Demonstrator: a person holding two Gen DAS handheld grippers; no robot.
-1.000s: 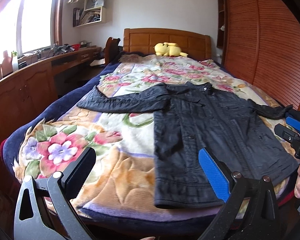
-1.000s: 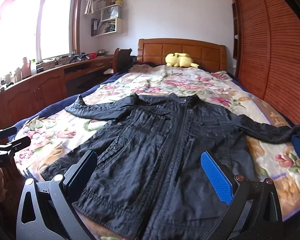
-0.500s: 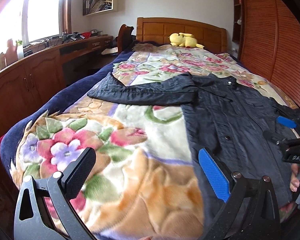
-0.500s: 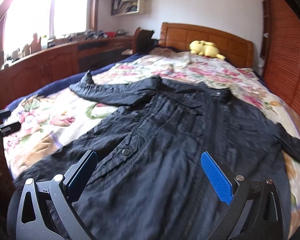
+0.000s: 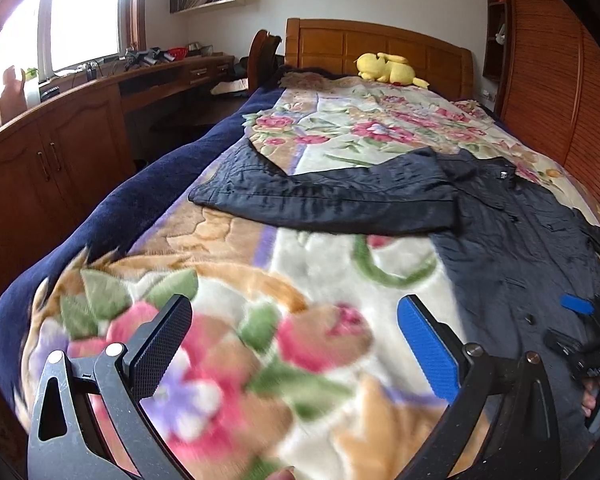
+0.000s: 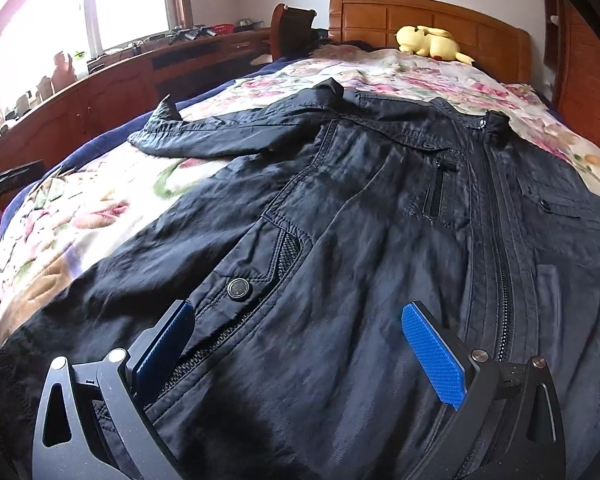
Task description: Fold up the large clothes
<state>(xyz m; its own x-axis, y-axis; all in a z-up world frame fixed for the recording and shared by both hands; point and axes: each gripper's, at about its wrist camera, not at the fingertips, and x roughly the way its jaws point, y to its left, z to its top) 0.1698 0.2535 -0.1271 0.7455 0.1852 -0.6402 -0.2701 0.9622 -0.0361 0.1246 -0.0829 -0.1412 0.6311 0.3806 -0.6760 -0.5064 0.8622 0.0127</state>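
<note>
A black jacket (image 6: 380,220) lies front-up and spread flat on the floral blanket (image 5: 284,280), zipped, with its left sleeve (image 5: 324,196) stretched out sideways. My left gripper (image 5: 296,344) is open and empty, low over bare blanket to the left of the jacket body. My right gripper (image 6: 296,344) is open and empty, close over the jacket's lower front near a snap pocket (image 6: 240,288). The right gripper also shows at the right edge of the left wrist view (image 5: 580,336).
The bed has a wooden headboard (image 5: 380,48) with a yellow plush toy (image 5: 386,68) in front of it. A wooden desk and cabinets (image 5: 60,152) run along the left under the window. A slatted wooden wardrobe (image 5: 560,92) stands on the right.
Both grippers have moved forward and down toward the bed. The left one now hovers over the blanket, the right one over the jacket's lower front. Both stay open.
</note>
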